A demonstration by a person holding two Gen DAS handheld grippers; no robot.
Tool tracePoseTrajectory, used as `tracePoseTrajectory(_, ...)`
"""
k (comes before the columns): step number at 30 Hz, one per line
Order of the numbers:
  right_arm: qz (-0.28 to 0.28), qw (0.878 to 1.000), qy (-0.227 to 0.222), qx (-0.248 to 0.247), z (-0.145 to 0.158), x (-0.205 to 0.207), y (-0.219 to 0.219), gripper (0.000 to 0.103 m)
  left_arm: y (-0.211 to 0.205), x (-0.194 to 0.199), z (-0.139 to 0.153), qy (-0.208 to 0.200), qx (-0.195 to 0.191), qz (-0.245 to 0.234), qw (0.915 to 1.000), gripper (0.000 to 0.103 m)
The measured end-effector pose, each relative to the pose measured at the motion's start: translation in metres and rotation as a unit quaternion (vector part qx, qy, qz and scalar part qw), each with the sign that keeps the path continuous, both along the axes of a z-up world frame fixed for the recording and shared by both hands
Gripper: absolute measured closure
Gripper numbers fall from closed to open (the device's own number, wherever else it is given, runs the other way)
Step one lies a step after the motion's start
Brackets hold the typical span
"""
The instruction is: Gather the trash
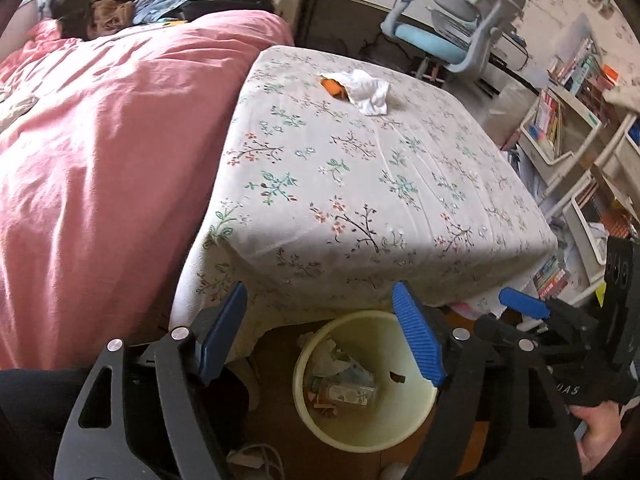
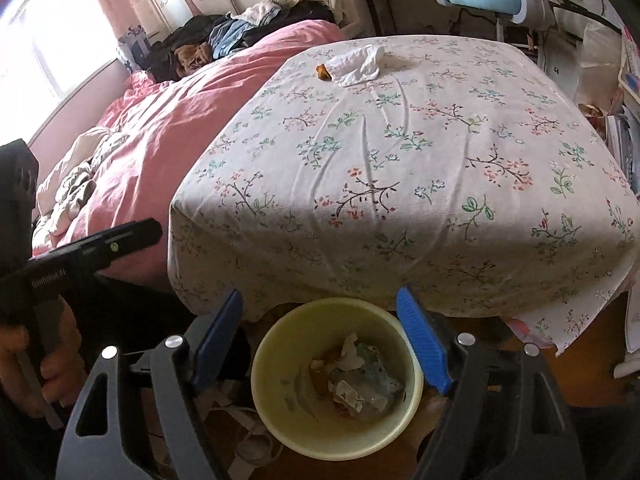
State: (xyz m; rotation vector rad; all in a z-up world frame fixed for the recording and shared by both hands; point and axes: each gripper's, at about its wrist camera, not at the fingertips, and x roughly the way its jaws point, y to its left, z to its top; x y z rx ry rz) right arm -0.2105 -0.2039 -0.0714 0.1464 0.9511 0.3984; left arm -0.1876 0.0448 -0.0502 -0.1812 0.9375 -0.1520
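A pale yellow bin [image 1: 384,416] stands on the floor just in front of a table with a floral cloth [image 1: 360,184]. It holds crumpled paper and wrappers [image 1: 340,384]. My left gripper [image 1: 320,336] hangs open over the bin, with nothing between its blue pads. My right gripper [image 2: 320,340] is also open and empty above the same bin [image 2: 288,412] and its trash [image 2: 360,384]. On the far side of the table lie a white crumpled tissue [image 1: 370,90] [image 2: 358,64] and an orange peel piece [image 1: 334,86] [image 2: 324,72] touching it.
A bed with a pink duvet [image 1: 100,160] runs along the table's left, with piled clothes [image 1: 160,0] at its far end. A blue-grey chair [image 1: 452,36] stands behind the table. Book shelves [image 1: 568,140] fill the right. A white cable [image 2: 248,440] lies by the bin.
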Motion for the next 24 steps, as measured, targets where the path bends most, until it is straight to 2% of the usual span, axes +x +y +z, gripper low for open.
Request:
tracePoseTrajectory(10, 0.000, 1.000, -0.001, -0.003, -0.0012, 0.0006, 0.0018, 0.027, 0.0082, 0.0008, 0.0030, -0.011, -0.007, 0.024, 0.9996, 0.030)
tracePoseTrajectory(24, 0.000, 1.000, -0.003, -0.004, -0.0011, 0.0009, 0.0021, 0.027, 0.0084, 0.0030, 0.0017, -0.013, 0.002, 0.033, 0.9994, 0.026)
